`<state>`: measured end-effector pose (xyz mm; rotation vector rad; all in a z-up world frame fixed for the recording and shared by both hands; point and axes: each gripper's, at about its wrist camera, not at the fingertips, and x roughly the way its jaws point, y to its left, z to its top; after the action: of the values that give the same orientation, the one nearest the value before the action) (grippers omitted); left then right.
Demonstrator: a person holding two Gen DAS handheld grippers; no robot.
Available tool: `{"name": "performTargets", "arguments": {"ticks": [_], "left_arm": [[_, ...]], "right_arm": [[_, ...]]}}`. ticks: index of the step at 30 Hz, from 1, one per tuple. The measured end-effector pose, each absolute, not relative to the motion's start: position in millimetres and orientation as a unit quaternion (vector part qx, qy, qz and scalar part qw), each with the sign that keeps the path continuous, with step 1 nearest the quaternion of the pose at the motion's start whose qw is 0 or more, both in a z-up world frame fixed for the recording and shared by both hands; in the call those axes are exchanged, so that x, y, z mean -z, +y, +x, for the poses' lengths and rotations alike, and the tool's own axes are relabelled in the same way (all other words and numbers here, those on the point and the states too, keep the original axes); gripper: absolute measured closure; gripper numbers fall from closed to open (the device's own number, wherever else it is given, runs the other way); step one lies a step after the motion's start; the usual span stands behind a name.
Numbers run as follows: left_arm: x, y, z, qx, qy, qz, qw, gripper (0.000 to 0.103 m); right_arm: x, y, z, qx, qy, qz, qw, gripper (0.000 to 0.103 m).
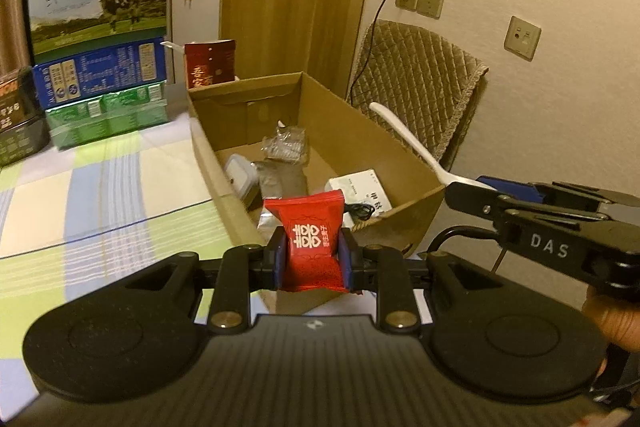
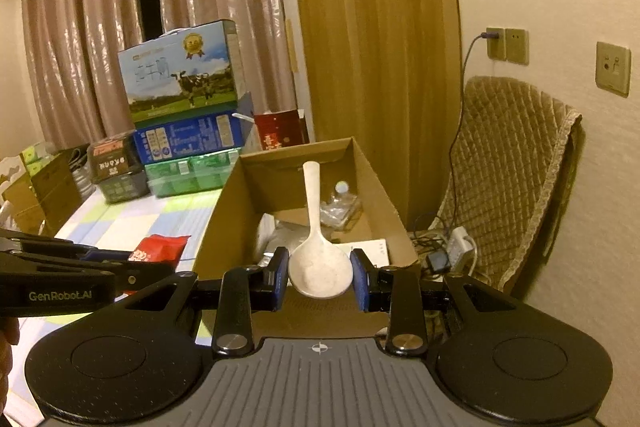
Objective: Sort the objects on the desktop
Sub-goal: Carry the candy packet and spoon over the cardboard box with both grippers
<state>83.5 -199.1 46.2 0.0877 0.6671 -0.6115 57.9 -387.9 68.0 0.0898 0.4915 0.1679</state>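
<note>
My left gripper (image 1: pixel 313 259) is shut on a red candy packet (image 1: pixel 312 239) with white characters, held just before the near end of an open cardboard box (image 1: pixel 332 115). My right gripper (image 2: pixel 320 277) is shut on the bowl of a white plastic spoon (image 2: pixel 318 251), its handle pointing away over the cardboard box (image 2: pixel 224 211). From the left wrist view the white spoon (image 1: pixel 408 143) sticks out of the right gripper (image 1: pixel 472 193) above the box's right wall. The red packet (image 2: pixel 160 247) and left gripper (image 2: pixel 132 267) show at the left of the right wrist view.
In the box lie a crumpled plastic bottle (image 1: pixel 286 143), a white case (image 1: pixel 240 175), a white booklet (image 1: pixel 362 191) and a black cable. Stacked milk cartons (image 1: pixel 100 39) and a red box (image 1: pixel 210 63) stand behind on the checked tablecloth (image 1: pixel 100 195). A quilted chair (image 2: pixel 516 163) stands right.
</note>
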Motion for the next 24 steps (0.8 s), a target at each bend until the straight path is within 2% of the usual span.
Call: {"name": "performTargets", "arguments": {"ticks": [24], "left_arm": [[-40.5,-231.6,136.4,0.295,0.328,0.04,0.896,0.081]], "right_arm": [[-56.8,-389.1,124.4,-0.093,0.265,0.042,0.959,0.073]]}}
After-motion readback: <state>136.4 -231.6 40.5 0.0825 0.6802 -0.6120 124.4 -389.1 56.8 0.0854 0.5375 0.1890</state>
